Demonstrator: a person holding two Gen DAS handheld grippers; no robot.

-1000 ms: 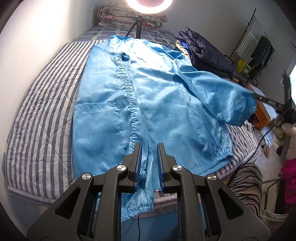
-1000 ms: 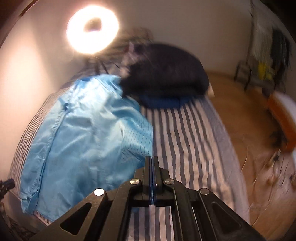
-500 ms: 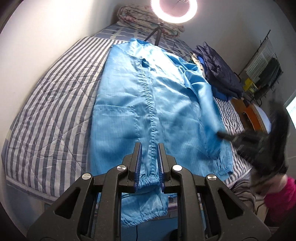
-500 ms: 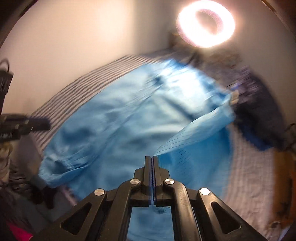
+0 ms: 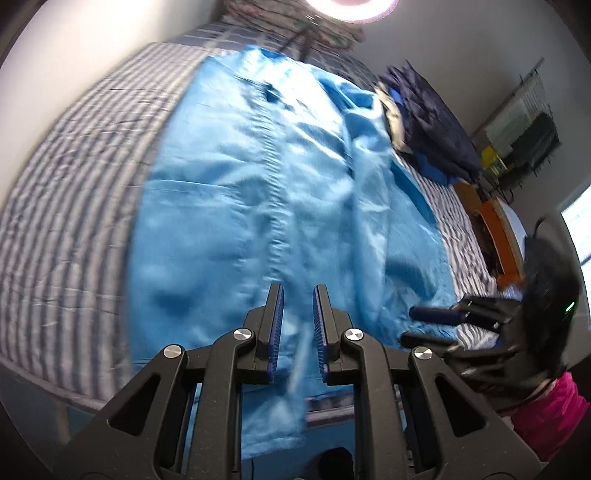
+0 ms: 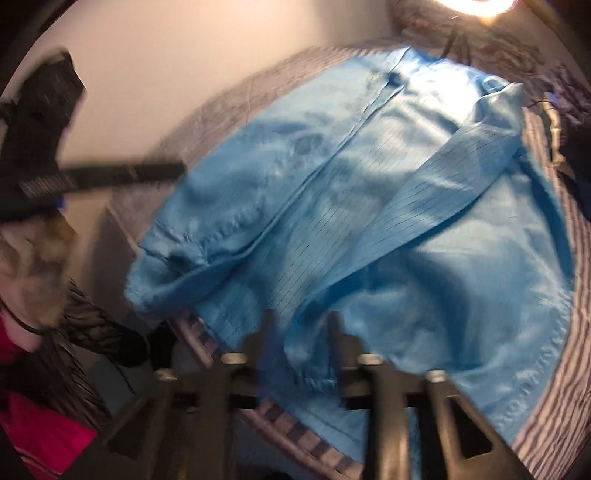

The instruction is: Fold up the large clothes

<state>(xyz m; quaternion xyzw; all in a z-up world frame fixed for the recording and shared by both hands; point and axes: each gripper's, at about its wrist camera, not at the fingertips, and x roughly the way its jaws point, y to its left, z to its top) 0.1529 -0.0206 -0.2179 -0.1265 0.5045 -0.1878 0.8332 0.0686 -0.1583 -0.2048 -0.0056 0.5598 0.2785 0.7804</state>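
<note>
A large light-blue coat lies front up on the striped bed. Its right sleeve is folded diagonally across the front. That sleeve's elastic cuff rests at the near hem between the fingers of my right gripper. The jaws are opening and the pads no longer press the cuff. In the left wrist view the right gripper hovers at the coat's near right corner. My left gripper stands narrowly open over the hem's middle, gripping nothing. A loose fold of coat hangs off the bed's edge below it.
A dark jacket pile lies at the bed's far right. A ring light and a folded quilt stand at the head. An orange thing and a rack are to the right. The person's pink sleeve is nearby.
My right gripper carried the right sleeve from out at the right, across the coat, down to the near hem, and its jaws parted. My left gripper drifted slightly over the hem.
</note>
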